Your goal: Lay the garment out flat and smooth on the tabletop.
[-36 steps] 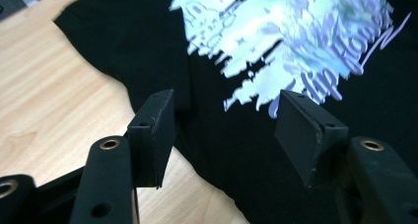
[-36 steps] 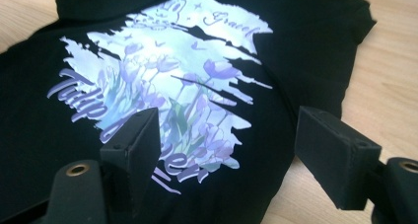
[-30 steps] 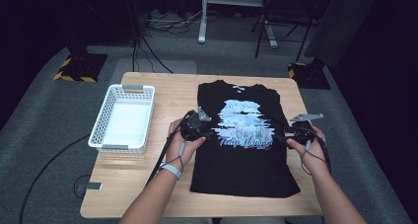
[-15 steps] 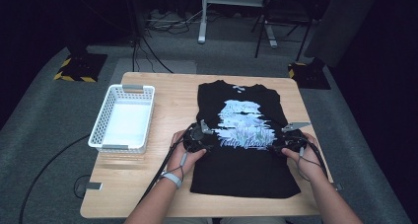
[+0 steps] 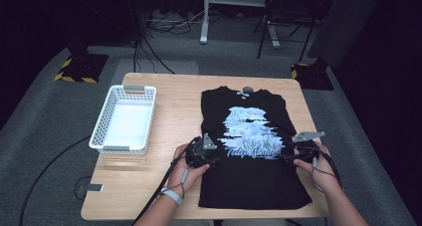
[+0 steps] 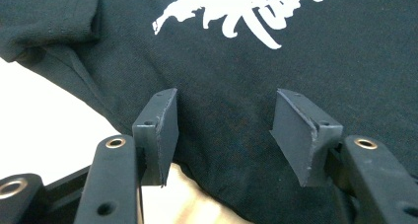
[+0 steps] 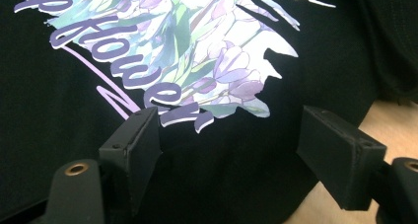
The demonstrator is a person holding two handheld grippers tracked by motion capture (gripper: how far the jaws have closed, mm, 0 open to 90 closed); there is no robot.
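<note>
Black tee (image 5: 249, 186) lies flat on worktop (image 5: 179, 101), collar away from person, long axis front-to-back. Left gripper (image 5: 211, 161) at its left edge, right gripper (image 5: 284, 157) at right edge — both w/ fingers apart, fabric between them, nothing clamped yet.

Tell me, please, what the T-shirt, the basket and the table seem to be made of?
T-shirt: black matte knit fabric, likely cotton, which lies limp with soft folds; its print looks slightly glossy. Basket: white plastic, judging by its moulded lattice walls. Table: pale wood or wood-look laminate with faint grain and a smooth finish.
</note>
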